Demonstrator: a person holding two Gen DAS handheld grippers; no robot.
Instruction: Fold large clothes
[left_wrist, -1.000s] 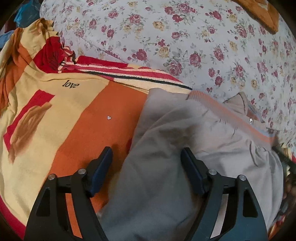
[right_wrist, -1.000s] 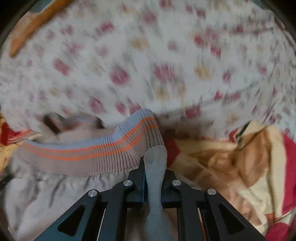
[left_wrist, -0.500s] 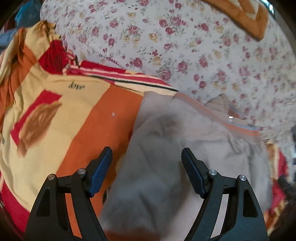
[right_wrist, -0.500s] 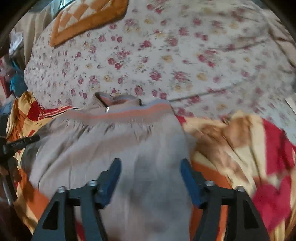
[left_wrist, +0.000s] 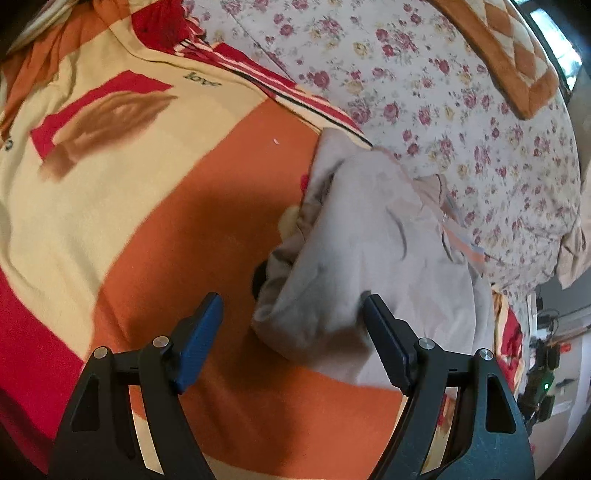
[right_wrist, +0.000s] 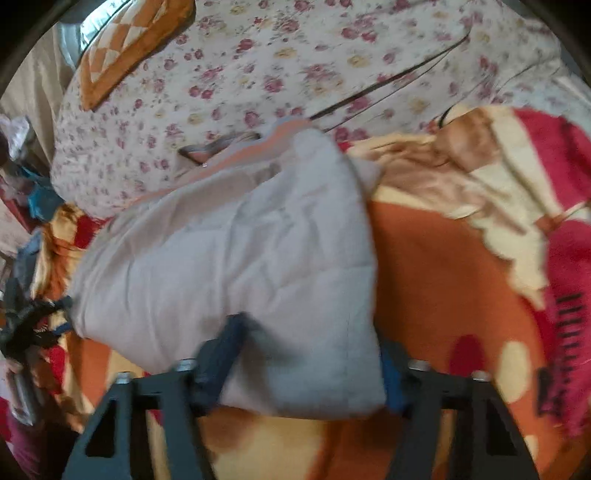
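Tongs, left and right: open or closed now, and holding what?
Left tongs: open, holding nothing; the folded grey cloth garment lies ahead.
Right tongs: open, straddling that garment's edge, not clamped.

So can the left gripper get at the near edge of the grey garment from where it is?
Probably yes. The left gripper is open, and the folded grey garment lies just ahead on the orange blanket, its near edge already reaching in between the fingers, with nothing in the way.
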